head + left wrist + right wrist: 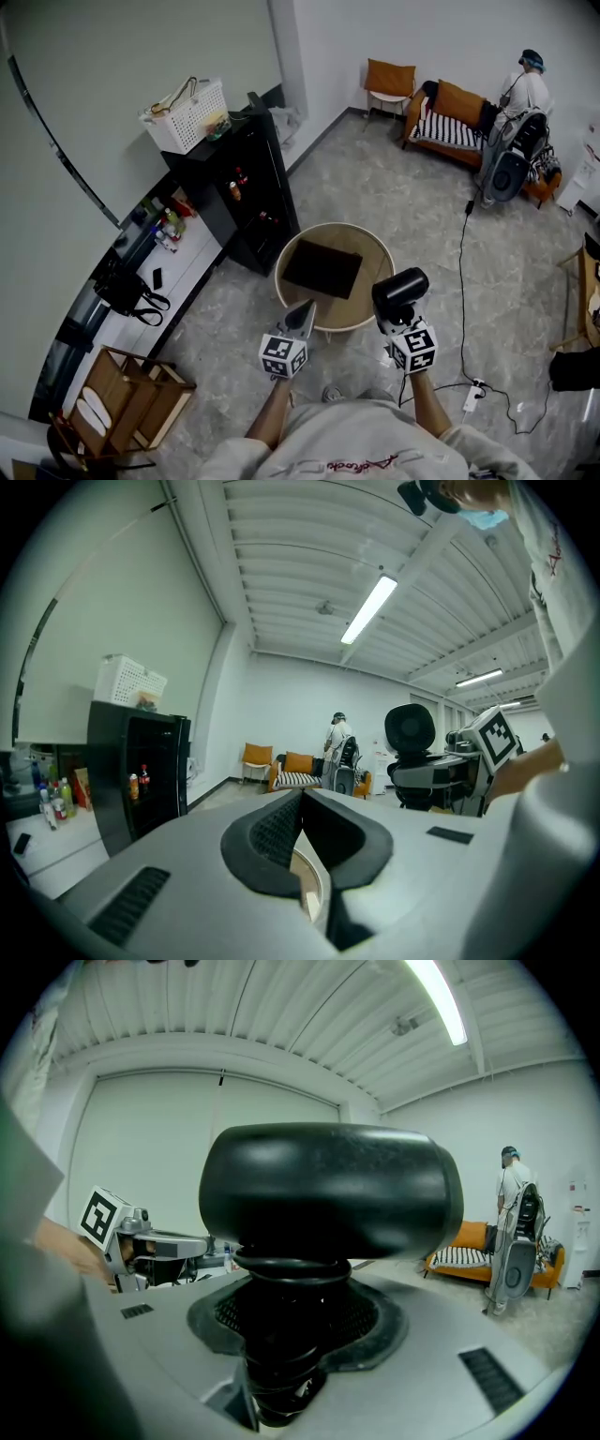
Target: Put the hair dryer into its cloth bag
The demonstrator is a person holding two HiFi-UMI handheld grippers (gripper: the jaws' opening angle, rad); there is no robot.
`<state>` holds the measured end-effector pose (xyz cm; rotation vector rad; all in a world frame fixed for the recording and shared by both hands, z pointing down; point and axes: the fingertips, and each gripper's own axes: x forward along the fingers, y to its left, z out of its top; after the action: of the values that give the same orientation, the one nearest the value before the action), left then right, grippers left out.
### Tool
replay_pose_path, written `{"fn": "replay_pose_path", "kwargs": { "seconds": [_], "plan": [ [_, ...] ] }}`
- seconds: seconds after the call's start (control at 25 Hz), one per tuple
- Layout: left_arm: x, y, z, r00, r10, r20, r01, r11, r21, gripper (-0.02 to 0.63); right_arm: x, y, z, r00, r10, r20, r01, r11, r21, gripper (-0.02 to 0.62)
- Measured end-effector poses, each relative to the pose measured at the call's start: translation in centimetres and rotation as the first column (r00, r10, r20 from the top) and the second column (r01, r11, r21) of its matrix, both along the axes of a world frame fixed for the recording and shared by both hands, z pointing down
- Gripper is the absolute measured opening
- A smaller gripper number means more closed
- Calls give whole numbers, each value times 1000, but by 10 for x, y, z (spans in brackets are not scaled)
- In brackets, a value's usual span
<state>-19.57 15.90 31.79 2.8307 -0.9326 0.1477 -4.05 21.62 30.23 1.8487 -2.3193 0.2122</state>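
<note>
Near you, left: your left gripper (305, 311) has its jaws pressed together with nothing between them, tips over the near rim of the round table (367, 246).

Near you, right: your right gripper (394, 319) is half spread and clamped on the handle of the black hair dryer (401, 286). The dryer stands upright, its head above the jaws, over the table's near right edge.

Past both grippers: the dark cloth bag (322, 268) lies flat at the table's centre, apart from both grippers.

Further left: a black cabinet (246, 187) with a white basket (186, 114) on top.

Far right: an orange sofa (450, 122) with a person (525, 89) beside it.
</note>
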Motion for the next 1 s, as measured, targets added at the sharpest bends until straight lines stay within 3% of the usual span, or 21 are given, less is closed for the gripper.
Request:
{"fn": "replay_pose_path", "kwargs": {
  "seconds": [0.56, 1.0],
  "plan": [
    [28, -34, 21, 998, 43, 35, -41, 998, -49, 31, 30, -35, 23, 999, 36, 17, -35, 998, -44, 195],
    [82, -113, 28, 999, 0, 48, 4, 998, -69, 31, 81, -121, 29, 1000, -14, 27, 16, 998, -57, 195]
  ]
}}
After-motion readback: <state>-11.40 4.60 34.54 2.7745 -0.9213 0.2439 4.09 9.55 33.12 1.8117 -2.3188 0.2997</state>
